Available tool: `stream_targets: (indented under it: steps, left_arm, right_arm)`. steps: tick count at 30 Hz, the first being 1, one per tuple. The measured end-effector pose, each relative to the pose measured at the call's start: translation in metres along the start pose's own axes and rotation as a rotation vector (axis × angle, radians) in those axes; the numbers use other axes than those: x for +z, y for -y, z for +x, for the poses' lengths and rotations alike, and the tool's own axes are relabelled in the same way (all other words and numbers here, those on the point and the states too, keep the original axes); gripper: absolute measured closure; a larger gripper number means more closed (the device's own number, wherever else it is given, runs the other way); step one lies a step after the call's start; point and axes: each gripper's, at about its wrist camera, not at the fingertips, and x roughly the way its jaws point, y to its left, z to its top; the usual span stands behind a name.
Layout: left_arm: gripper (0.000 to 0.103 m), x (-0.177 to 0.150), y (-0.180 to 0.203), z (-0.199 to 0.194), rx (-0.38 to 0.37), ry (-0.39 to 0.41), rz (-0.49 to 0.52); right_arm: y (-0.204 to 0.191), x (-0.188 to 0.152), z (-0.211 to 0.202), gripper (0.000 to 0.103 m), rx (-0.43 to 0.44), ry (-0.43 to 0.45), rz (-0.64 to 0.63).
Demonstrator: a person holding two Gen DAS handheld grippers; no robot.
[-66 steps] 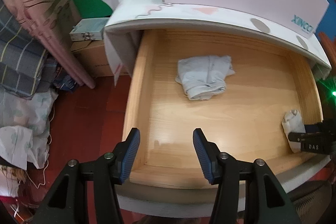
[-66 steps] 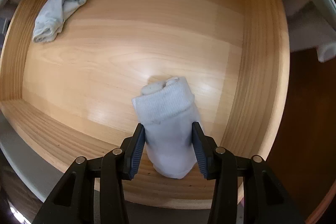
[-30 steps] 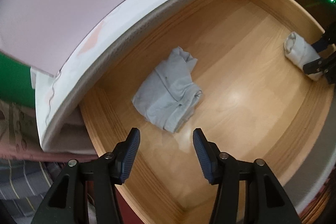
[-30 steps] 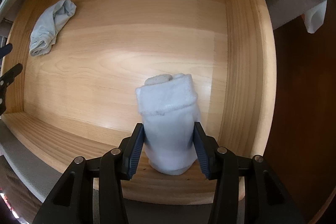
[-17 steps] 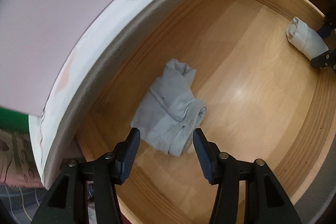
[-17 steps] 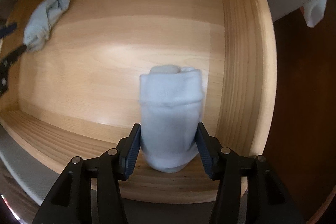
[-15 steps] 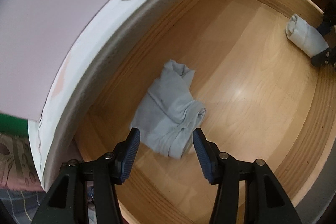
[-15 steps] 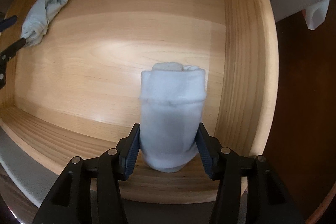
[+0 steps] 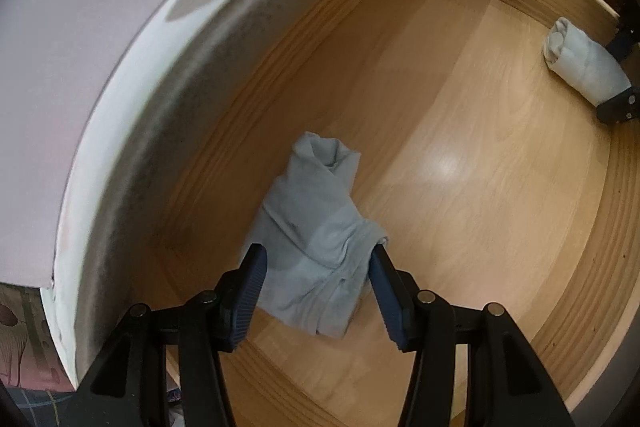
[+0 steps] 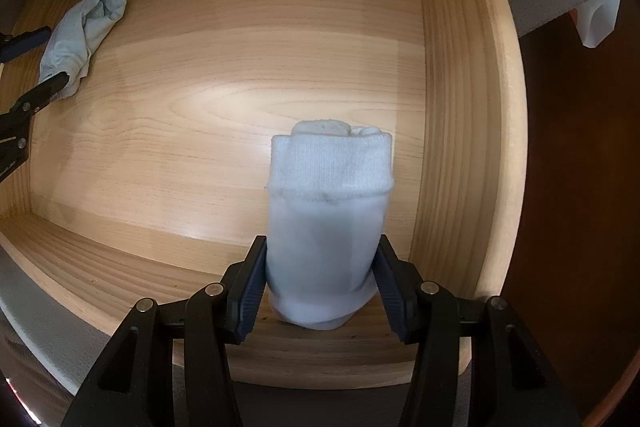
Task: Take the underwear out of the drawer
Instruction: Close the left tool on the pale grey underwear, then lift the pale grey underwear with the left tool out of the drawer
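A crumpled light-blue underwear (image 9: 316,219) lies on the floor of an open wooden drawer (image 9: 472,131), near its back left corner. My left gripper (image 9: 314,267) points down over it, open, its blue pads on either side of the cloth's near end without squeezing it. In the right wrist view the same underwear (image 10: 84,27) lies far left with the left gripper (image 10: 40,65) around it. A rolled white sock (image 10: 328,227) stands between the pads of my right gripper (image 10: 320,267), which is shut on it by the drawer's front right corner. The left wrist view shows that sock (image 9: 580,67) at far right.
A white, sheet-covered slab (image 9: 120,67) overhangs the drawer's back edge, close above the left gripper. The drawer's right wall (image 10: 460,107) stands beside the sock. Outside it is dark reddish floor (image 10: 580,227). A white cloth corner (image 10: 600,11) hangs at top right.
The left gripper has come down and forward until its fingers straddle the underwear. The right gripper's jaws stand slightly wider around the sock, which looks larger in its view.
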Motion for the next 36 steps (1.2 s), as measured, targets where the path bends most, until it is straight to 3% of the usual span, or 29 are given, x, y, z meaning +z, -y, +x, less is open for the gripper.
stream_targets:
  steps: [20, 23, 24, 29, 36]
  left_arm:
    - [0.049, 0.012, 0.016, -0.003, 0.024, 0.020, 0.000]
    - [0.054, 0.006, 0.014, -0.005, 0.006, 0.019, -0.035]
    - [0.055, -0.011, 0.014, -0.008, 0.005, 0.018, -0.044]
    - [0.066, -0.014, 0.002, -0.004, -0.013, -0.013, -0.093]
    - [0.067, -0.013, -0.001, -0.003, -0.055, -0.096, -0.155]
  right_arm:
    - [-0.004, -0.004, 0.003, 0.052, 0.003, 0.001, 0.004]
    - [-0.005, -0.004, 0.003, 0.051, 0.004, 0.002, 0.001]
    - [-0.005, -0.004, 0.003, 0.051, 0.005, 0.002, 0.001]
    - [-0.006, -0.005, 0.003, 0.051, 0.004, 0.002, 0.001]
    - [-0.007, -0.007, 0.004, 0.051, 0.012, 0.007, -0.006]
